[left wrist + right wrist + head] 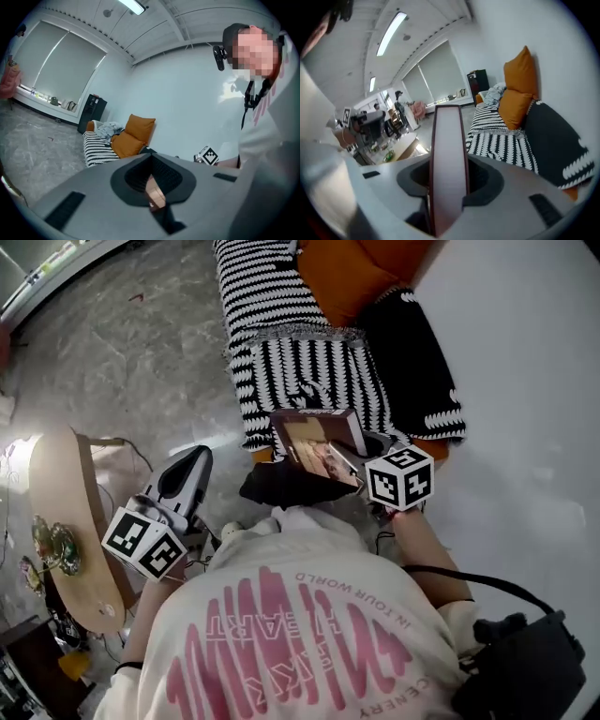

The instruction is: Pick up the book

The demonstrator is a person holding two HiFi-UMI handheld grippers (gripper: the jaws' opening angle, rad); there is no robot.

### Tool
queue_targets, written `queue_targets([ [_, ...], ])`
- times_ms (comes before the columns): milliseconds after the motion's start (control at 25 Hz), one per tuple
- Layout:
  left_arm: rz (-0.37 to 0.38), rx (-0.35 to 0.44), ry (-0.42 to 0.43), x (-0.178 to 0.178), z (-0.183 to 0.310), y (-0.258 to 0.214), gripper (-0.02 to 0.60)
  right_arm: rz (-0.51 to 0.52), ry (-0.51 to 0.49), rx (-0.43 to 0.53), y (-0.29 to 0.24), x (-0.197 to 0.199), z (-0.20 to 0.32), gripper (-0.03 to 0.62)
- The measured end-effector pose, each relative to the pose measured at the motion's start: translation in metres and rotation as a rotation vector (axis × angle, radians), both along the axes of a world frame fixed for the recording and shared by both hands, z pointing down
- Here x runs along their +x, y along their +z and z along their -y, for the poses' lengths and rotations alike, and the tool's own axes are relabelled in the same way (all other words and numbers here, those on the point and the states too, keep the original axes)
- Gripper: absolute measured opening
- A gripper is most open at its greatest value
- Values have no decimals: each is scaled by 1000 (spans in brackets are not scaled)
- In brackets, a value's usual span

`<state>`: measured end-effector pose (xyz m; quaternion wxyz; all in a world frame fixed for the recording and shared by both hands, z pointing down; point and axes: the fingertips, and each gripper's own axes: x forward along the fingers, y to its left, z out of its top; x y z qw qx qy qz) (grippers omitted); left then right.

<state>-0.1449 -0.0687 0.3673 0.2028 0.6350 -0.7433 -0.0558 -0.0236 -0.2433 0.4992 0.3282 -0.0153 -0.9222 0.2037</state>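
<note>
The book (314,442), brown-covered with a dark red edge, is up in the air in front of me, over the front of the sofa. My right gripper (323,474) is shut on its lower end, with the marker cube (400,476) to the right. In the right gripper view the book (449,159) stands edge-on between the jaws of the right gripper (447,192) and fills the gap. My left gripper (195,461) is lower left, pointing toward the sofa, jaws together, holding nothing. In its own view the left gripper (153,188) shows only a narrow brown strip between the jaws.
The sofa carries a black-and-white striped blanket (309,371), orange cushions (342,273) and a black throw (412,362). A wooden table (70,512) with small things on it stands at the left. A black bag (525,671) hangs at my right side. Marble floor (141,343) lies beyond.
</note>
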Motion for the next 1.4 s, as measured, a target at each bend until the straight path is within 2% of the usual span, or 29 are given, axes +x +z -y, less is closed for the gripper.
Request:
queue_targets([
  [160, 8, 21, 97, 8, 16, -13, 6, 154, 235, -241, -40, 15, 13, 156],
  [280, 9, 38, 145, 9, -3, -22, 6, 296, 401, -458, -67, 19, -1, 156],
  [440, 12, 51, 208, 2, -39, -26, 6, 517, 505, -674, -110, 12, -38, 156],
  [680, 32, 94, 293, -15, -64, -41, 6, 688, 597, -760, -145, 9, -67, 156],
  [1000, 34, 159, 396, 0, -92, -69, 6, 861, 638, -851, -187, 28, -114, 156],
  [1200, 67, 195, 510, 20, -82, -91, 6, 904, 642, -894, -197, 32, -119, 156],
  [1400, 95, 252, 533, 26, -80, -107, 6, 895, 648, -916, -193, 27, -118, 156],
])
